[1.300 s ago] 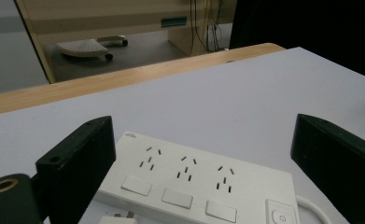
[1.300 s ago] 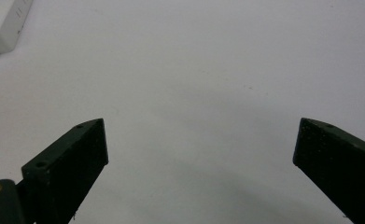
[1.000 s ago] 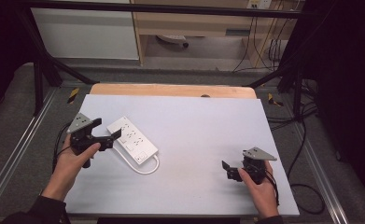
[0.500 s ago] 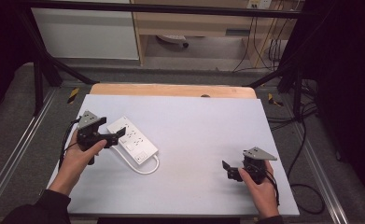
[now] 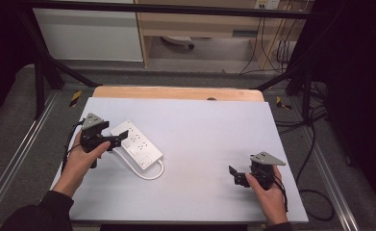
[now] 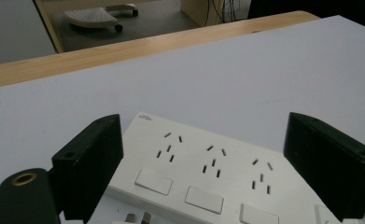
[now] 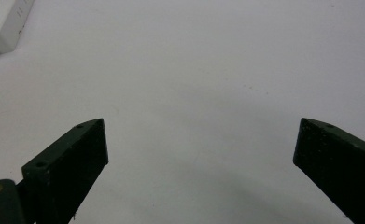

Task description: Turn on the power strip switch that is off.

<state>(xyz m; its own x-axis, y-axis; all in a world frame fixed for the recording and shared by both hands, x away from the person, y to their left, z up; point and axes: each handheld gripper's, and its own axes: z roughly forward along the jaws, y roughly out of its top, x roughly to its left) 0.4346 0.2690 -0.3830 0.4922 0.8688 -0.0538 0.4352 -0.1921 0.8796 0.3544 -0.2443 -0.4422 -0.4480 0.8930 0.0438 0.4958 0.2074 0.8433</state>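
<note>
A white power strip (image 5: 136, 144) with three sockets and switches lies slantwise on the left of the pale table (image 5: 205, 125). Its white cable (image 5: 149, 174) loops off its near end. My left gripper (image 5: 119, 138) is open at the strip's left side, held by a hand. In the left gripper view the strip (image 6: 208, 172) lies between and just beyond the two spread jaws of this gripper (image 6: 203, 126), and a white plug (image 6: 136, 218) peeks in at the bottom edge. My right gripper (image 5: 234, 176) rests open near the front right, over bare table (image 7: 199, 70), nothing between its jaws (image 7: 199, 123).
The strip's corner (image 7: 5, 23) shows far off in the right gripper view. A wooden edge (image 5: 176, 93) runs along the table's far side. Metal rails (image 5: 17, 159) flank the table, and cables (image 5: 310, 144) trail on the floor at the right.
My left gripper has moved slightly forward and closer to the power strip. The right gripper and the strip have stayed where they were.
</note>
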